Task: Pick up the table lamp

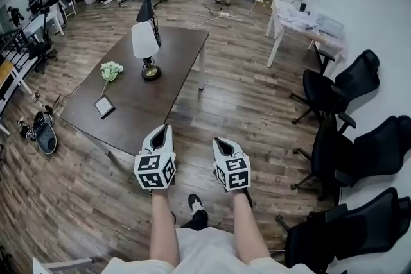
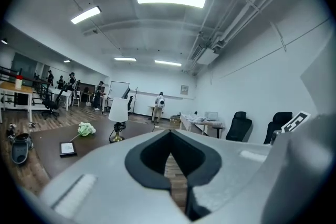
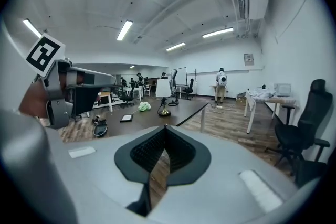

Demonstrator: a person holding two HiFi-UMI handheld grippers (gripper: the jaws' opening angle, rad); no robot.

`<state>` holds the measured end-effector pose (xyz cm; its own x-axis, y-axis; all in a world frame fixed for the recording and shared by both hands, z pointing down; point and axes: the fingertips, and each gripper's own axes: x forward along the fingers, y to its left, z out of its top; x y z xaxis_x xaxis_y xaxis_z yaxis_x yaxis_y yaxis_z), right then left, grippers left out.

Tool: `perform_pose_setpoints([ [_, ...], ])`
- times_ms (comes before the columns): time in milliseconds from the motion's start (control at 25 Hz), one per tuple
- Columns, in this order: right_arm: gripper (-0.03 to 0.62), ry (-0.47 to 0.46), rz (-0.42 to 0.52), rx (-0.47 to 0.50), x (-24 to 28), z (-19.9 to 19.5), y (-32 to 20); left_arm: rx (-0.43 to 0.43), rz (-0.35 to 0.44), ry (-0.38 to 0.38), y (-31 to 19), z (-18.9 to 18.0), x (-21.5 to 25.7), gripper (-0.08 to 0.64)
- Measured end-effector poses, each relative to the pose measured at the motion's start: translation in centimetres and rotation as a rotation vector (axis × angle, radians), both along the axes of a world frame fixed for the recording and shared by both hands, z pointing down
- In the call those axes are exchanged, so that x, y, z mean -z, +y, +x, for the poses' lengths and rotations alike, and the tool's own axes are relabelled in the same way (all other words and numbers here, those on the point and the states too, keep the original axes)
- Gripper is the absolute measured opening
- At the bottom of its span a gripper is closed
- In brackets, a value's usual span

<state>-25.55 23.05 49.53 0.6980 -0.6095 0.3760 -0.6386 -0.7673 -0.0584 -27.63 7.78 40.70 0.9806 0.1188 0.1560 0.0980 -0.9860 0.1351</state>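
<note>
The table lamp (image 1: 146, 51) has a white shade and a brass base and stands upright on the dark brown table (image 1: 180, 51). It also shows far off as the lamp (image 2: 118, 118) in the left gripper view and the lamp (image 3: 164, 94) in the right gripper view. My left gripper (image 1: 162, 133) and right gripper (image 1: 221, 144) hover side by side over the wooden floor, short of the table's near edge. Both have their jaws together with nothing between them.
On the table lie a white flower bunch (image 1: 110, 70), a small framed card (image 1: 104, 106) and a black desk lamp (image 1: 148, 9). Black office chairs (image 1: 350, 144) line the right wall. A white desk (image 1: 302, 22) stands at the back right. People work at the room's far end.
</note>
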Motion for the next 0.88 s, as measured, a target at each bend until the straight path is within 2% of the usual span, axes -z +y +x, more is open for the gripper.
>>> perform_pose_setpoints([
  [160,0.025,0.007,0.003,0.000,0.4,4.7,-1.7,-0.019,-0.008,-0.002,-1.4,4.5,-0.3,0.000],
  [320,0.025,0.065,-0.021,-0.038,0.7,9.2,-3.2,-0.006,-0.084,-0.021,-4.2,8.5,-1.2,0.000],
  [440,0.025,0.044,-0.045,-0.014,0.0,12.1,-4.4,0.013,-0.083,-0.026,-6.0,10.8,-1.7,0.000],
  [520,0.026,0.057,-0.075,-0.031,-0.5,14.0,-4.6,0.021,-0.081,-0.035,-6.8,12.1,-2.3,0.000],
  [680,0.026,0.027,-0.021,-0.020,-1.2,16.3,-6.3,0.062,-0.098,-0.054,-9.4,13.3,-3.3,0.000],
  [880,0.026,-0.054,0.051,0.062,-2.6,17.1,-9.7,0.103,-0.089,-0.084,-12.3,13.6,-4.6,0.000],
])
